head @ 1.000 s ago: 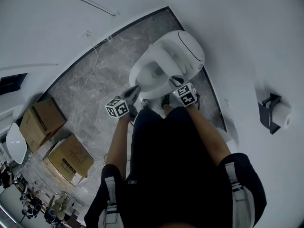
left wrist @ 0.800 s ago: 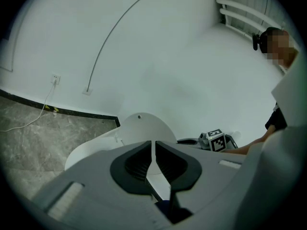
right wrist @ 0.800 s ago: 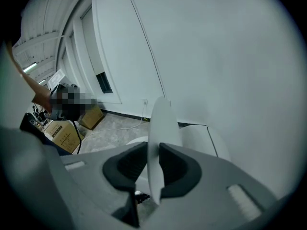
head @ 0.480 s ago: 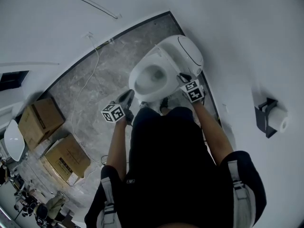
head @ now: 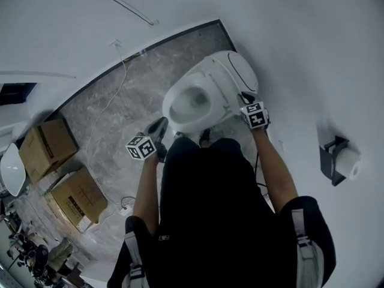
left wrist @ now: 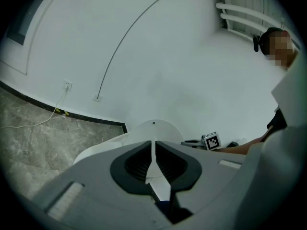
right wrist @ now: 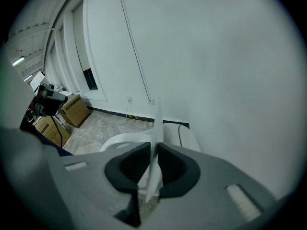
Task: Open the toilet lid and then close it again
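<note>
Right gripper view: the white oval plastic toilet lid (right wrist: 157, 114) stands edge-on, long axis upright. The right gripper (right wrist: 154, 150), jaws just closing, pinches its rim, hinge hidden. The left gripper (left wrist: 154, 145) has its jaws together.

The toilet (head: 195, 104) stands against the wall (head: 300, 35), its lid (head: 243, 74) raised at the back. Boxes (head: 48, 146) lie left and a paper roll (head: 350, 162) right.
</note>
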